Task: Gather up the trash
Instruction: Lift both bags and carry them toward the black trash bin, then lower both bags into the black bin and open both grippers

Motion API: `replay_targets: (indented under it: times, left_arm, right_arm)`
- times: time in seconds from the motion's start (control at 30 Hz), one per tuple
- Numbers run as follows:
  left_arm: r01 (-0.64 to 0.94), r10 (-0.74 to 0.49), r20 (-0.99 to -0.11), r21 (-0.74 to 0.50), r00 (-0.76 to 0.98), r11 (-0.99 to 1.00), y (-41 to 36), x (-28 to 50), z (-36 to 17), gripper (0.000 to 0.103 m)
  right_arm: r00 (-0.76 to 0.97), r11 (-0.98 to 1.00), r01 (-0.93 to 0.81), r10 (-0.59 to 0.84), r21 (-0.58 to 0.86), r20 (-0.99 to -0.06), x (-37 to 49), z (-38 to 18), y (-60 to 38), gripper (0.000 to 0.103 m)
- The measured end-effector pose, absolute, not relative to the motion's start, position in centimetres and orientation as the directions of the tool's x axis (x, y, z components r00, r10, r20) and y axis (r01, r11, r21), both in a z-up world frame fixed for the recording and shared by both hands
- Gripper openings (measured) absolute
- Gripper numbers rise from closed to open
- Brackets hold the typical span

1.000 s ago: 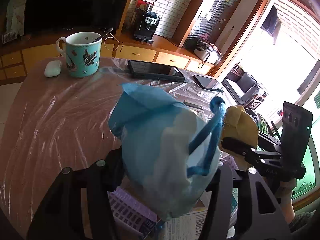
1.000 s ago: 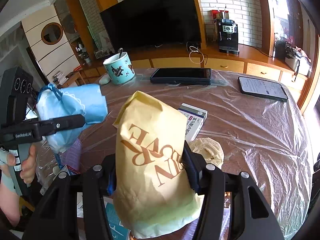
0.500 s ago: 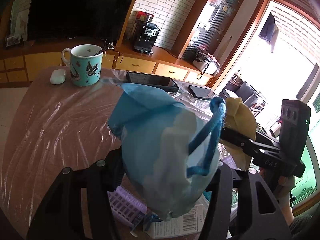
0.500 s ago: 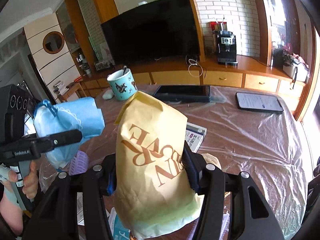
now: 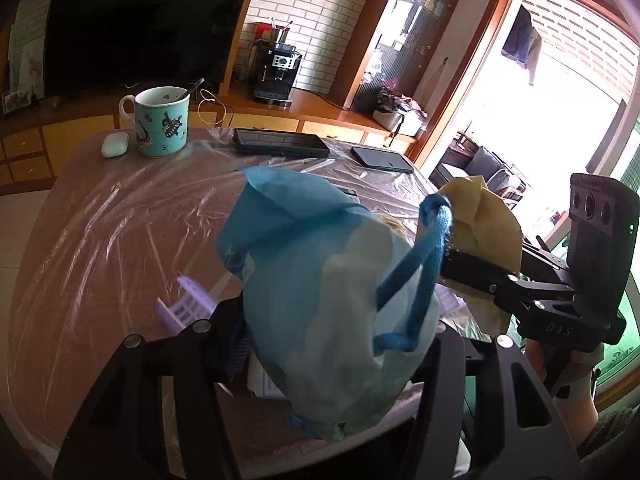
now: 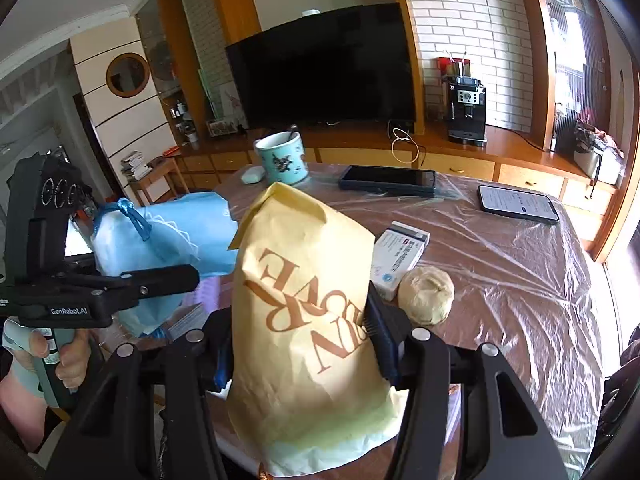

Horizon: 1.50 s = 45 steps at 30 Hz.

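Observation:
A light blue drawstring bag (image 5: 312,280) with a blue cord fills the left wrist view, and my left gripper (image 5: 332,332) is shut on it, lifted off the table. In the right wrist view a yellow paper bag (image 6: 308,320) with brown lettering stands upright between the pads of my right gripper (image 6: 300,340), which is shut on it. Each gripper shows in the other's view: the left gripper (image 6: 168,268) with the blue bag (image 6: 168,232) at the left, the right gripper (image 5: 460,268) with the paper bag (image 5: 480,220) at the right. A hand holds each handle.
The round table (image 6: 520,300) is covered in clear plastic film. On it lie a crumpled paper ball (image 6: 426,294), a white medicine box (image 6: 400,256), a purple plastic piece (image 5: 188,308), a teal mug (image 5: 160,124), an earbuds case (image 5: 115,145), a tablet (image 5: 280,142) and a phone (image 6: 518,204).
Both grippers have drawn back and slightly up with their bags still held. The tabletop items look farther away, and the purple piece has come into the left wrist view.

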<state>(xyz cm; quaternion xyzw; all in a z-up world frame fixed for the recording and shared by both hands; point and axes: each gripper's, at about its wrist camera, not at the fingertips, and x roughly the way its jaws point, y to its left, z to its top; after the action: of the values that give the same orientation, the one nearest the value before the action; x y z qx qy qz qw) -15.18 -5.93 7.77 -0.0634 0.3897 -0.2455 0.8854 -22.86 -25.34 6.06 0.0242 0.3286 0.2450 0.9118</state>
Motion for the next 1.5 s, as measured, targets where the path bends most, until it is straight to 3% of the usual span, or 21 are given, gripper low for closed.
replay_targets:
  times: [0.23, 0.8, 1.5]
  left_arm:
    - [0.418, -0.489, -0.670, -0.282, 0.558, 0.864, -6.3, -19.0, 7.7, 0.058]
    - [0.569, -0.450, -0.789, -0.158, 0.419, 0.807, -9.1, -29.4, 5.3, 0.058]
    - [0.555, -0.398, -0.864, -0.177, 0.308, 0.813, -9.1, -30.6, -0.9, 0.058]
  right_arm:
    - [0.636, 0.856, -0.476, 0.493, 0.201, -0.594, -26.8, 5.6, -24.6, 0.054]
    - [0.528, 0.827, -0.514, 0.516, 0.230, -0.675, -35.1, 3.9, -23.9, 0.054]
    - [0.408, 0.840, -0.488, 0.459, 0.236, -0.789, -36.6, -1.7, -22.7, 0.054]
